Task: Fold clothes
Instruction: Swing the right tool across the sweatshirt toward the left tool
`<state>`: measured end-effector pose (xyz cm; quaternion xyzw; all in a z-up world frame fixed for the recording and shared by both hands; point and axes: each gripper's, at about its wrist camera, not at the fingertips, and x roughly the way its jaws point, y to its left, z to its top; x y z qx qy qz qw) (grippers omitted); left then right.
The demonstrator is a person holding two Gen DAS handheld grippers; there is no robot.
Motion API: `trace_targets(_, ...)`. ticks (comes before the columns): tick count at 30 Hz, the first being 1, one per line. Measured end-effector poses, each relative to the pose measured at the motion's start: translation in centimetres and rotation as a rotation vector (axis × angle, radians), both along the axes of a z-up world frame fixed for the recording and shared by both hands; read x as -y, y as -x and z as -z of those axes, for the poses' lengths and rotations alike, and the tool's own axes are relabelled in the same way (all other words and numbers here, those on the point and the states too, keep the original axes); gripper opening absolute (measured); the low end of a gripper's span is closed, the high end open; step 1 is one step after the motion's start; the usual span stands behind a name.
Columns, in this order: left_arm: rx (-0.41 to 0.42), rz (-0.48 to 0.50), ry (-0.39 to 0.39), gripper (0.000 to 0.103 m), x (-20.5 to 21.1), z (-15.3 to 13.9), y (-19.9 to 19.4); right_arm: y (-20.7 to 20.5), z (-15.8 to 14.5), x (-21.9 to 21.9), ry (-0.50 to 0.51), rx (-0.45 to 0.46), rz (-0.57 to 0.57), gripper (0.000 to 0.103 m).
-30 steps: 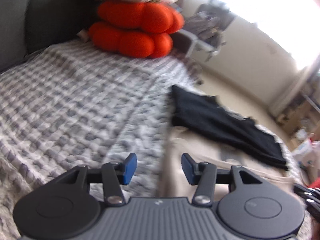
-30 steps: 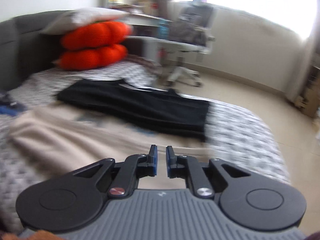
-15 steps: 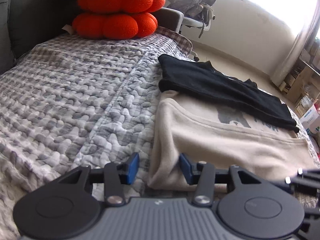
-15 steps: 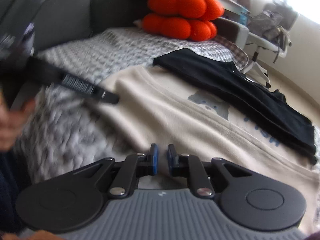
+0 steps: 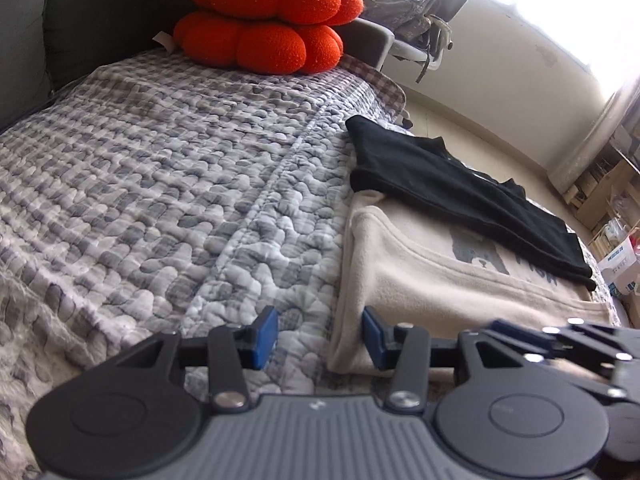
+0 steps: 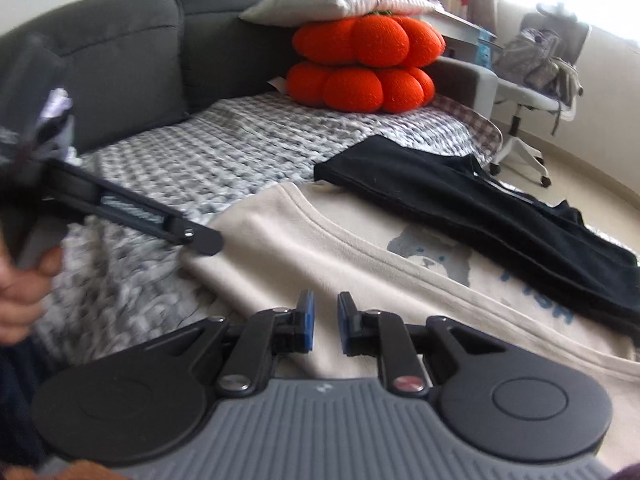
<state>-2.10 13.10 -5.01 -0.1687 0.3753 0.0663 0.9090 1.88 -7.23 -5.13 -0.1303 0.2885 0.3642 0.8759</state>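
A beige sweatshirt [image 5: 440, 280] with a grey bear print lies flat on the quilted bed, and a black garment [image 5: 460, 184] lies across its far side. My left gripper [image 5: 319, 336] is open at the sweatshirt's near left corner. The folded edge stands between its blue pads, close to the right one. My right gripper [image 6: 326, 324] hovers low over the sweatshirt's [image 6: 320, 248] near edge, its pads a narrow gap apart with nothing pinched. In the right wrist view the left gripper [image 6: 202, 240] reaches in from the left, held by a hand [image 6: 20, 300].
A grey-and-white quilt [image 5: 160, 180] covers the bed. Two orange pumpkin cushions [image 6: 364, 64] under a white pillow [image 6: 340, 0] sit against the dark grey sofa back [image 6: 120, 60]. An office chair [image 6: 536, 80] with a backpack stands beyond the bed, with boxes [image 5: 616, 256] on the floor at right.
My left gripper has settled at the sweatshirt's left corner. My right gripper swung from facing the window towards the sofa, and its pads parted slightly. It now shows at the left view's lower right.
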Motion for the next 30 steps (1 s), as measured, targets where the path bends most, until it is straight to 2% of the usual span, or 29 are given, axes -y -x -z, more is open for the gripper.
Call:
trace_targets(2, -0.009, 0.001, -0.002, 0.048, -0.1, 0.2, 0.0, -0.5, 0.9, -1.2, 0.013, -0.003, 0.001, 0.018)
trace_targets(5, -0.03, 0.002, -0.016, 0.048, 0.1, 0.5, -0.2, -1.2, 0.5, -1.3, 0.027, 0.003, -0.024, 0.018)
trace_targets(8, -0.037, 0.014, -0.05, 0.048, 0.5, 0.4, -0.2, -2.8, 0.4, -0.8, 0.004, -0.027, -0.003, 0.018)
trace_targets(10, -0.039, 0.009, -0.035, 0.048, 0.2, 0.5, -0.2, -3.6, 0.6, -0.5, -0.004, -0.039, 0.013, 0.016)
trace_targets(13, -0.026, 0.002, -0.002, 0.049, -0.2, 0.2, 0.0, -4.3, 0.2, -0.4, -0.085, -0.12, -0.025, 0.019)
trace_targets(14, -0.026, 0.004, 0.004, 0.049, -0.2, 0.2, 0.1, -4.6, 0.0, -0.3, -0.113, -0.147, -0.039, 0.027)
trace_targets(16, -0.028, 0.01, 0.003, 0.049, -0.1, 0.3, 0.2, -5.0, -0.3, -0.8, -0.148, -0.191, -0.081, 0.027)
trace_targets(17, -0.028, 0.012, 0.0, 0.049, -0.1, 0.3, 0.2, -5.2, -0.5, -1.3, -0.152, -0.205, -0.112, 0.027)
trace_targets(20, -0.035, 0.011, 0.004, 0.049, -0.1, 0.6, 0.2, -6.6, -0.2, -4.0, -0.076, -0.228, -0.129, 0.027)
trace_targets(24, -0.037, 0.009, 0.006, 0.049, -0.1, 0.7, 0.2, -9.1, -1.1, -5.1, -0.107, -0.25, -0.16, 0.025)
trace_targets(26, -0.036, 0.01, 0.006, 0.049, -0.1, 0.7, 0.2, -9.5, -1.0, -6.2, -0.077, -0.216, -0.144, 0.025)
trace_targets(30, -0.023, 0.0, 0.047, 0.049, -0.8, 0.5, 0.2, -8.5, -0.5, -8.0, -0.01, -0.146, -0.182, 0.027)
